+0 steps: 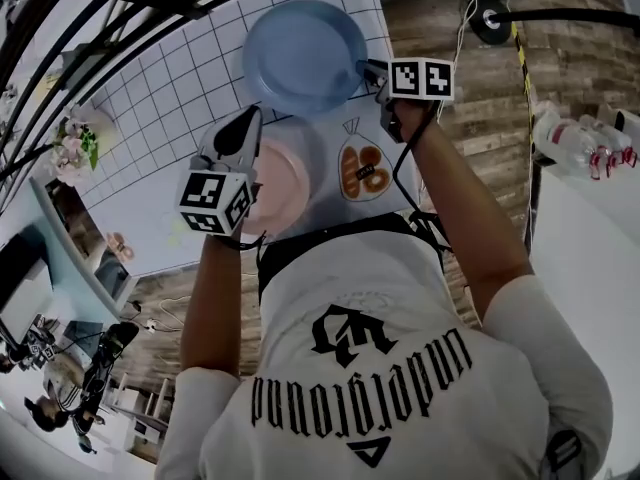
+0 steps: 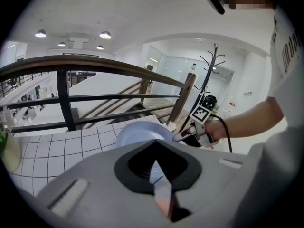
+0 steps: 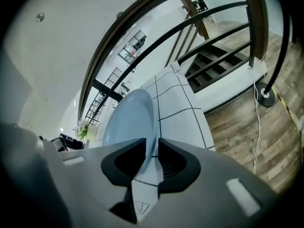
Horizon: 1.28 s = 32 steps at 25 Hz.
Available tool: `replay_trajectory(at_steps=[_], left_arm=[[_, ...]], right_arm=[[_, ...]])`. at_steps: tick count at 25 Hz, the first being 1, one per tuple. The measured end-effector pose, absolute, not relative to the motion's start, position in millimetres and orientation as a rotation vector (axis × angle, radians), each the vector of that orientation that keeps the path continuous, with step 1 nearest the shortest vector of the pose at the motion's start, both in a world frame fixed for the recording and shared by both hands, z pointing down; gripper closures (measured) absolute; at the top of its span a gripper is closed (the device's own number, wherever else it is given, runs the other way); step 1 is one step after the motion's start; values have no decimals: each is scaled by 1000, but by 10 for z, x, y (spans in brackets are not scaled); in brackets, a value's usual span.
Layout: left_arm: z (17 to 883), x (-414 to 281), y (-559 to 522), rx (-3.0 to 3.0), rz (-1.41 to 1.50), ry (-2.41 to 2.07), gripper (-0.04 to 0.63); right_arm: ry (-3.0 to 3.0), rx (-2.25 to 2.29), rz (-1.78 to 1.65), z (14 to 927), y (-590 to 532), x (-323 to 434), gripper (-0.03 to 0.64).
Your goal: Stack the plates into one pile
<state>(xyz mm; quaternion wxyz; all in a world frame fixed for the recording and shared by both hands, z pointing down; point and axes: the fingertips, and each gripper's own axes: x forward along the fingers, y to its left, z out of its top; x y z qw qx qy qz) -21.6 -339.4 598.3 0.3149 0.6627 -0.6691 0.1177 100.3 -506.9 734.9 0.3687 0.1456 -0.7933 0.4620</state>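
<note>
A blue plate (image 1: pixel 303 56) is at the far side of the white gridded table (image 1: pixel 170 88). My right gripper (image 1: pixel 366 69) is shut on its right rim; in the right gripper view the rim of the blue plate (image 3: pixel 130 120) runs edge-on between the jaws of the right gripper (image 3: pixel 153 151). A pink plate (image 1: pixel 282 180) is nearer me, with my left gripper (image 1: pixel 248 123) shut on its left edge. The left gripper view shows the pink plate (image 2: pixel 162 196) as a thin strip in the left gripper (image 2: pixel 154 167), with the blue plate (image 2: pixel 137 133) and right gripper (image 2: pixel 179 137) beyond.
A dark railing (image 1: pixel 100 28) runs along the table's far side. A vase of flowers (image 1: pixel 75 143) stands at the left edge. A printed picture (image 1: pixel 362 168) lies on the table near me. Bottles (image 1: pixel 575 143) stand on a surface to the right, across wooden floor (image 1: pixel 480 78).
</note>
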Motion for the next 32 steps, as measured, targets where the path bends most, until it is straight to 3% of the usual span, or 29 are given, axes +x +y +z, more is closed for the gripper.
replay_trajectory(at_steps=[19,32], left_arm=[[5986,-246,-3264,1703,289,-1792,546],[5794,-308,-2939,1711,272,-1842,546]], right_arm=[[-1985,400,1256,7509,-5052,892,574],[-2125,490,1157,7104,-5062,790,592]])
